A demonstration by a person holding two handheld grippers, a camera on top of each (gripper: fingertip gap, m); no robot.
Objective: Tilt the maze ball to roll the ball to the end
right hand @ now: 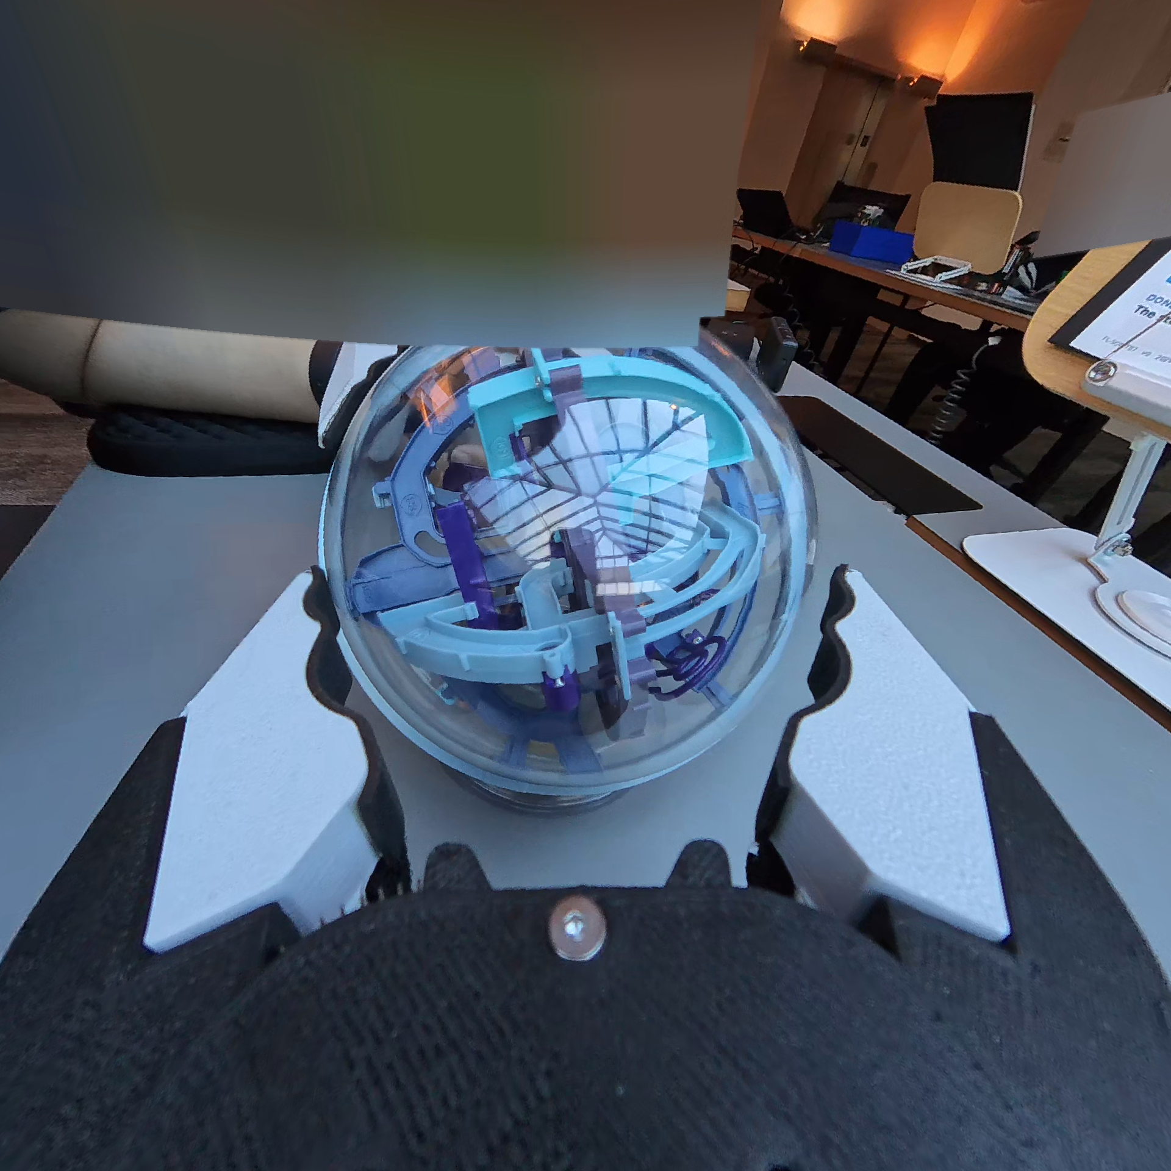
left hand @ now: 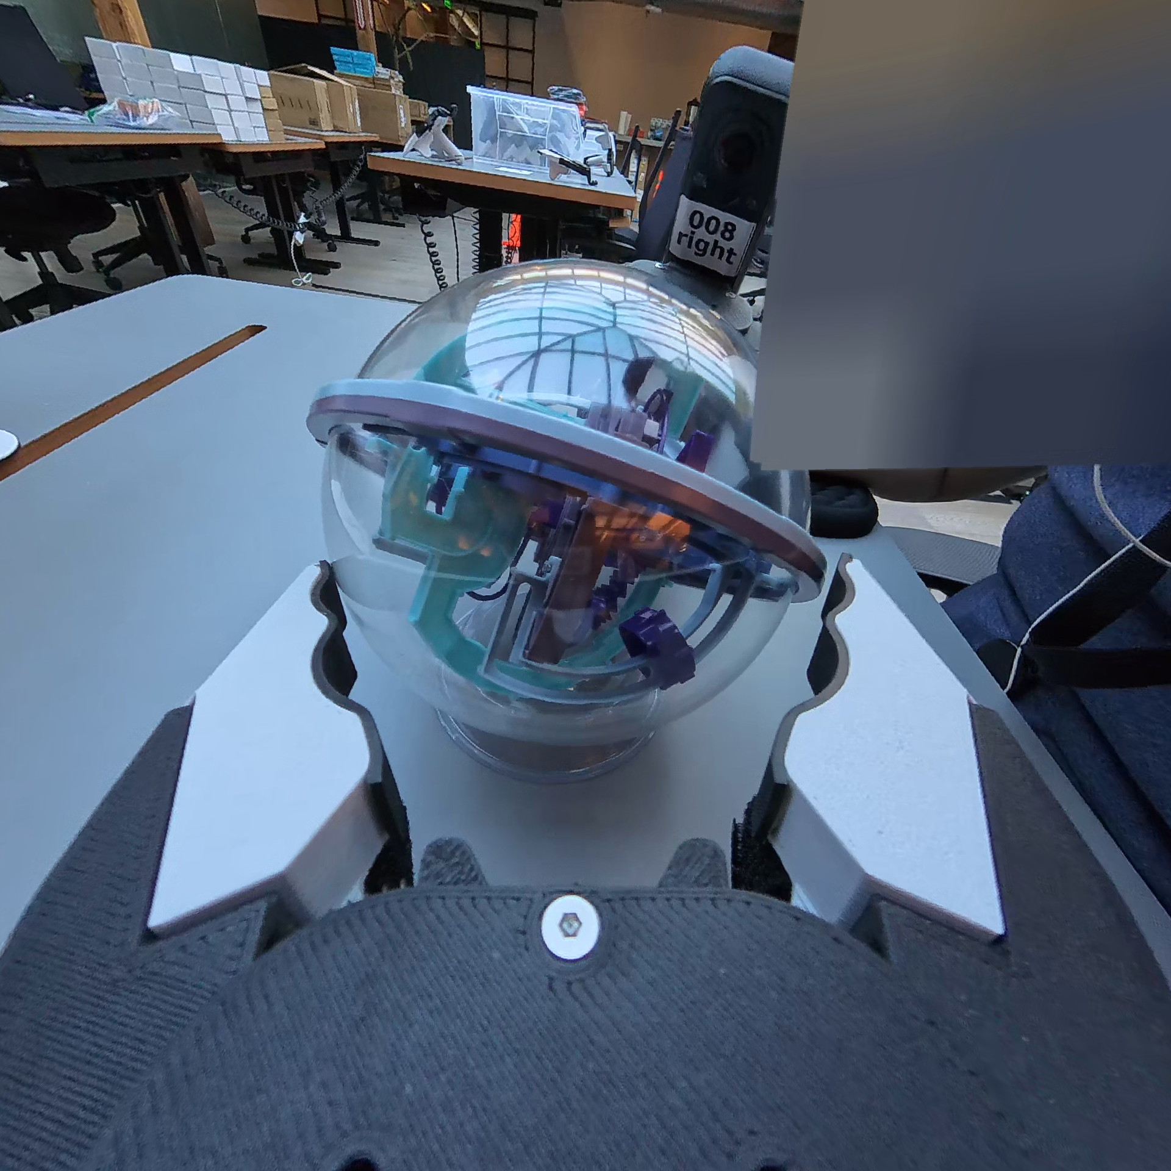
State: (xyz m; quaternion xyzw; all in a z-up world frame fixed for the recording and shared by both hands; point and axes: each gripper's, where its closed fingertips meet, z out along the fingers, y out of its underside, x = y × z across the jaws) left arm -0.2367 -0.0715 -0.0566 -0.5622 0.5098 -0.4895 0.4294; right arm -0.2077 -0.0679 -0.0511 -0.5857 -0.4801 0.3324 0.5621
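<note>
Right now the clear maze ball (left hand: 557, 538) sits on its small round stand (left hand: 545, 748) on the grey counter (left hand: 127, 507), its grey middle ring (left hand: 570, 469) slanting down to the right. Both the left claw (left hand: 580, 608) and right claw (right hand: 580, 608) are spread wide, fingers flanking the ball without clamping it.

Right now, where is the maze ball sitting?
The maze ball sits centred in both wrist views on a clear ring stand on the grey table, between the open fingers of each gripper, which face it from opposite sides.

We note a flat grey table (left hand: 158, 507) with a long slot. On it sits a clear round stand (left hand: 548, 751) bearing the transparent maze ball (left hand: 557, 507).
</note>
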